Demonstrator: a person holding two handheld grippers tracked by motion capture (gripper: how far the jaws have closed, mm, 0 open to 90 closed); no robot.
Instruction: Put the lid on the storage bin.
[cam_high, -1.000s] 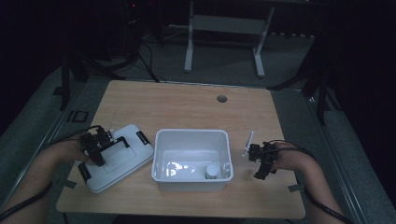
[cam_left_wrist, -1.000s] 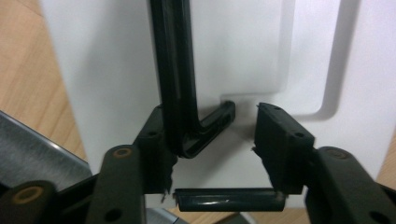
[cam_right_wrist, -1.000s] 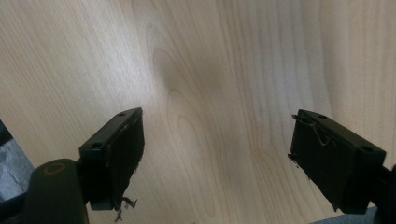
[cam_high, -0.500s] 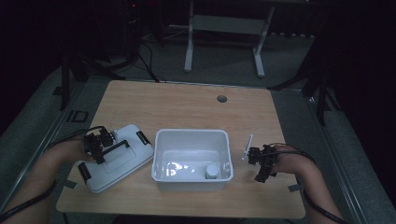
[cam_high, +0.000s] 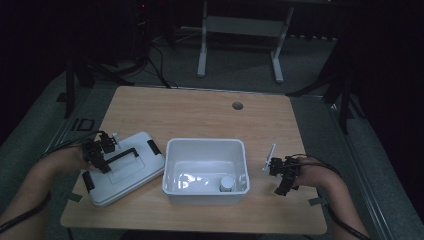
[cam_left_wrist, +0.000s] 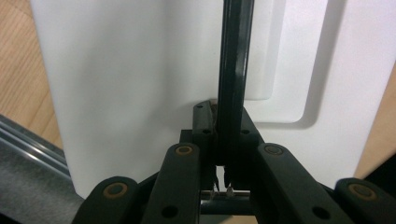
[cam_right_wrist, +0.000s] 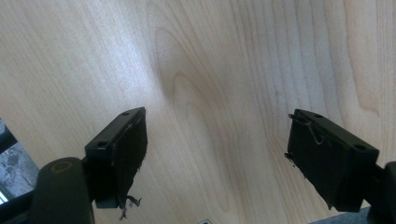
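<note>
A white lid (cam_high: 131, 175) with a black handle (cam_high: 125, 152) lies flat on the table, left of the white bin (cam_high: 172, 165). My left gripper (cam_high: 99, 151) is down on the lid, shut on the left end of the handle. In the left gripper view the jaws pinch the black handle bar (cam_left_wrist: 232, 65) at the left gripper (cam_left_wrist: 223, 119) tips, with the lid (cam_left_wrist: 130, 84) under it. My right gripper (cam_high: 282, 176) hovers over bare wood right of the bin; its jaws have just been closing a little. The right gripper (cam_right_wrist: 215, 135) still stands open, with nothing between its jaws.
A small white-capped bottle (cam_high: 226, 183) stands in the bin's near right corner. The wooden table (cam_high: 200, 115) has a round cable hole (cam_high: 237, 106) at the back. Beyond it on the dark floor stands a metal frame (cam_high: 240, 30).
The left gripper has sunk a little onto the lid's handle and closed on it. The right hand has barely shifted.
</note>
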